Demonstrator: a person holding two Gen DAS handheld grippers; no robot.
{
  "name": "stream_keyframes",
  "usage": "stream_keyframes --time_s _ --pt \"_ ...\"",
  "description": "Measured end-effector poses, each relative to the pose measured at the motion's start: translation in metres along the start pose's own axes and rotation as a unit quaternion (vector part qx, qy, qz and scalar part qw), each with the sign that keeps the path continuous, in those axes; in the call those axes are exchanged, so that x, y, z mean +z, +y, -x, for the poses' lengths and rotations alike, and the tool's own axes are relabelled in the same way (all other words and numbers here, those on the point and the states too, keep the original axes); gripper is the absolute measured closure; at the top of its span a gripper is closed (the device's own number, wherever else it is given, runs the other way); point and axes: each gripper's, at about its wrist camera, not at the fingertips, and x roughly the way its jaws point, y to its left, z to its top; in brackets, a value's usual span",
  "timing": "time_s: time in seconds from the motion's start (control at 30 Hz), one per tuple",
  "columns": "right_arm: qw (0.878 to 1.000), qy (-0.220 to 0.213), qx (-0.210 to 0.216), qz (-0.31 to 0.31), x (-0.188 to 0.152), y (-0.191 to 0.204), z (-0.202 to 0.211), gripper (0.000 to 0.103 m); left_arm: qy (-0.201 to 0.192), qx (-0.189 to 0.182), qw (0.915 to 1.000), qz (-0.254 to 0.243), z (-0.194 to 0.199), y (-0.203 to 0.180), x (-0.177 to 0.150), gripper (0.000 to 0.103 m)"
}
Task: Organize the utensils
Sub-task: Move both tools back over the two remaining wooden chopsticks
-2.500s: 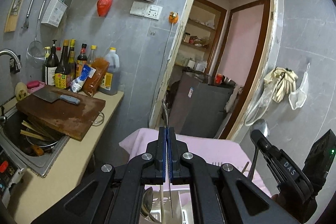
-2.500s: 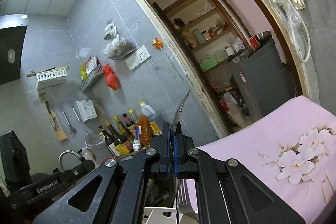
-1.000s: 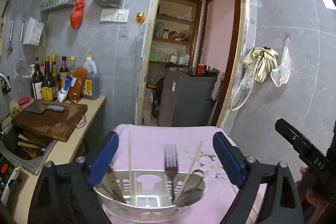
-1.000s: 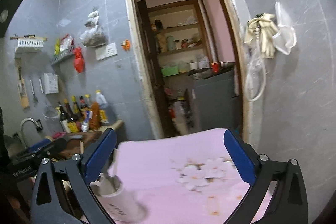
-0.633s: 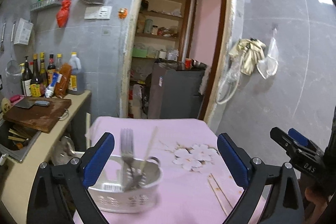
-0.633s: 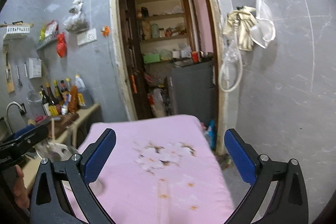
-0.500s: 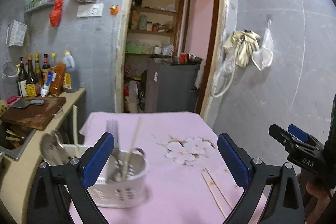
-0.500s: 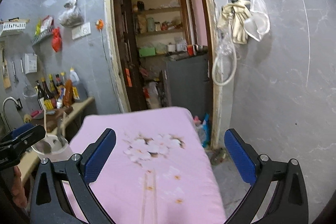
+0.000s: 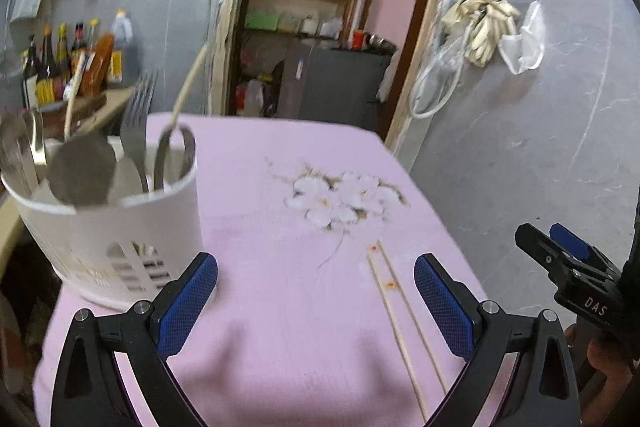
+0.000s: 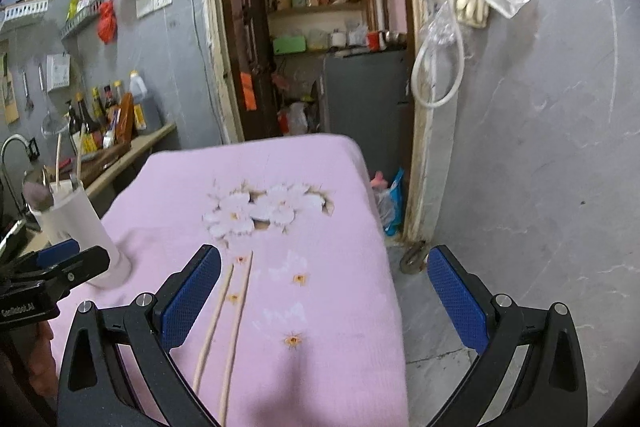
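Observation:
A white utensil holder (image 9: 116, 227) stands at the left of the pink cloth-covered table (image 9: 280, 299). It holds a fork (image 9: 136, 123), spoons (image 9: 82, 171) and chopsticks. It also shows in the right wrist view (image 10: 86, 227). A pair of chopsticks (image 9: 404, 315) lies loose on the cloth, also seen in the right wrist view (image 10: 224, 319). My left gripper (image 9: 316, 299) is open and empty above the cloth. My right gripper (image 10: 324, 291) is open and empty, its left finger close to the loose chopsticks.
A kitchen counter (image 10: 132, 147) with bottles, a cutting board and a sink lies left of the table. An open doorway (image 10: 320, 27) with shelves and a grey cabinet is behind it. The grey tiled wall (image 10: 540, 147) stands to the right.
Both grippers held utensils shut over the holder, then opened and let them go. Both have since drawn back and swung right, so the holder sits left and the loose chopsticks are in view.

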Motion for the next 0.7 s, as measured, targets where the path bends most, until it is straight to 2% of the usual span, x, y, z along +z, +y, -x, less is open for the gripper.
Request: stream_keyframes --time_s 0.3,0.53,0.7 --pt "0.999 0.046 0.028 0.004 -0.027 0.012 -0.048 0.002 0.029 0.04 0.9988 -0.003 -0.032 0.01 -0.018 0.004" --pt "0.994 0.101 0.034 0.027 -0.032 0.026 -0.074 0.002 0.057 0.031 0.9977 0.017 -0.048 0.019 -0.024 0.004" --pt "0.99 0.128 0.042 0.049 -0.037 0.035 -0.083 0.004 0.061 0.029 0.9972 0.032 -0.052 0.023 -0.027 0.004"
